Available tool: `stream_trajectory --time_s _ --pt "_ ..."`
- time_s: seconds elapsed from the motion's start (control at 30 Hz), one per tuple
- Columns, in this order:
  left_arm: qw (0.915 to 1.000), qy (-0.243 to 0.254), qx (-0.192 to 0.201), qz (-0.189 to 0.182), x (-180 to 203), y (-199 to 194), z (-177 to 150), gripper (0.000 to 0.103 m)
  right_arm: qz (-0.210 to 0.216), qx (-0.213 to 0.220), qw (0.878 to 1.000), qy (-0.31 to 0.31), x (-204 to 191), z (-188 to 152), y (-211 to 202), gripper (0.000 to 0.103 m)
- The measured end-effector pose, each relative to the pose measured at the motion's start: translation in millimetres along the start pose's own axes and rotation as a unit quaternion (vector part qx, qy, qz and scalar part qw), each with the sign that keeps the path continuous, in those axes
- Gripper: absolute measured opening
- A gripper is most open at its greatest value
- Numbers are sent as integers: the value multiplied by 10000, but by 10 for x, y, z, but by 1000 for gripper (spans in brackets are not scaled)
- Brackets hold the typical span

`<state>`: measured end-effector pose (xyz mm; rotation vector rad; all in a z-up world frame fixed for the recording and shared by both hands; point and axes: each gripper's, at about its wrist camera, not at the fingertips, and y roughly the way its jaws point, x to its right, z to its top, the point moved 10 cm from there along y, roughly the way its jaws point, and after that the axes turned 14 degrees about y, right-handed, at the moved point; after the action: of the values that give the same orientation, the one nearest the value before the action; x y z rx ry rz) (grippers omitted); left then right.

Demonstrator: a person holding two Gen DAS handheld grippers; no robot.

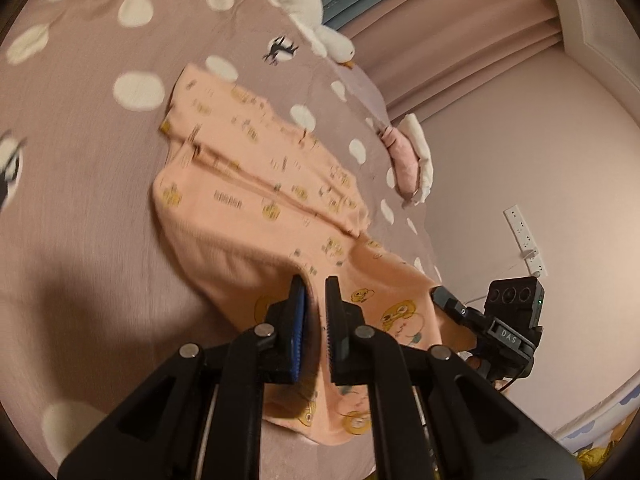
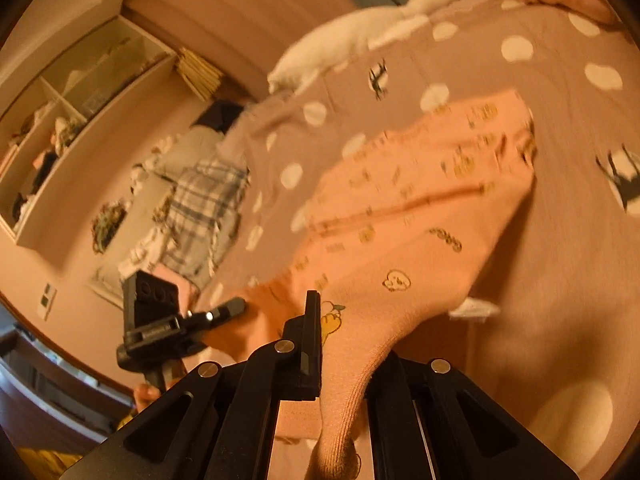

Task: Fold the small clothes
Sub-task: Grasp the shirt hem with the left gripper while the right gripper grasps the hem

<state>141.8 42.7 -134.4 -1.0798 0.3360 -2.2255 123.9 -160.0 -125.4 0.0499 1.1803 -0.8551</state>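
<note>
Garment: a small peach garment (image 1: pixel 256 184) with yellow cartoon prints is hanging by its near edge from both grippers, its far part lying on the bed ahead of them
Left gripper: the left gripper (image 1: pixel 316 300) is clamping a bunched fold of the near edge between its blue-padded jaws, cloth draping down on both sides of it
Right gripper: the right gripper (image 2: pixel 344 340) is clamping the ribbed edge of the same garment (image 2: pixel 420 200); only its left finger is showing, the other being covered by cloth
Mutual view: each gripper is appearing in the other's camera, off to the inner side and pinching the same edge
Progress: judged early in the fold; the near edge is gripped at two points and is clear of the bed, but is not yet laid over the far part, and a crease is already running across the far cloth
Remaining: judged that carrying the edge forward, laying it down and releasing are outstanding
Surface: a mauve bedspread (image 1: pixel 80 80) with white spots and small dark animal figures is lying under and beyond the garment
Beyond the garment: a white goose plush (image 2: pixel 360 36) and a pink pillow (image 1: pixel 404 160) are sitting at the far side
Room: pale pink walls and pleated curtains (image 1: pixel 460 40) are standing past the bed; a wall power strip (image 1: pixel 524 240) is to the right of the left gripper; an open shelf unit (image 2: pixel 80 100) and a plaid cloth (image 2: pixel 204 216) are to the left of the right gripper
</note>
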Motion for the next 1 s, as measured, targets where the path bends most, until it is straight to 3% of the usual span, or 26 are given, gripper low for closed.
stream_trajectory --time_s 0.4,0.57,0.77,0.87,0.93,1.0 --pt "9987 245 448 -74 53 73 914 6 436 709 9965 100 -235 816 -140 5" --pt "9981 152 584 -111 -52 236 1258 6 341 826 9956 278 -134 1136 -56 5" --pt "9996 -84 281 3 -368 536 1221 7 209 618 9964 539 144 1262 202 5" --pt "9994 -193 15 303 -585 606 1005 26 164 513 9968 593 235 1269 286 5" --pt "9986 -440 -89 266 -704 618 830 48 122 420 9967 684 307 1273 343 5" --pt "9979 -598 -181 183 -771 629 650 49 114 378 9964 744 348 1283 358 5"
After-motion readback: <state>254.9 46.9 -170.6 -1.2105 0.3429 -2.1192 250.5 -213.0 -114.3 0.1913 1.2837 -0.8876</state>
